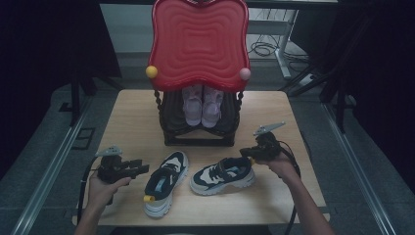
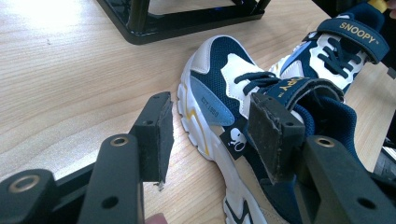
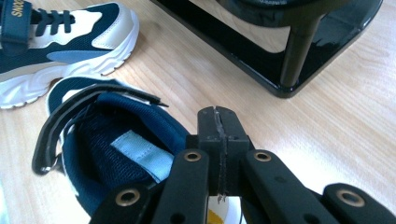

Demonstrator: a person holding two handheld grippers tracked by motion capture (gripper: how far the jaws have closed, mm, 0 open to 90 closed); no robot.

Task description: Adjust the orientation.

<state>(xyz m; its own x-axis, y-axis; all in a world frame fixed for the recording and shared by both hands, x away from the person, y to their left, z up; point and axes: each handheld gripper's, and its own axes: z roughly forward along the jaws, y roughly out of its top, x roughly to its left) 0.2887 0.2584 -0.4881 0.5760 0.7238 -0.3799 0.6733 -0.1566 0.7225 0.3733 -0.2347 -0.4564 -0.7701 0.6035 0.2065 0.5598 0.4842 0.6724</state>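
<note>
Two navy-white sneakers on table [image 1: 132,105], lower centre of high view: left sneaker [image 1: 166,182], right sneaker [image 1: 222,175]. Left gripper [image 1: 142,168] lower left, jaws parted, nothing between. Right gripper [image 1: 243,153] at right sneaker's heel; right gripper view shows jaws pressed together above heel collar, whether pinching it unclear. High view alone shows pink shoes [image 1: 202,105] on black rack [image 1: 198,134] under red tray [image 1: 198,41].
</note>
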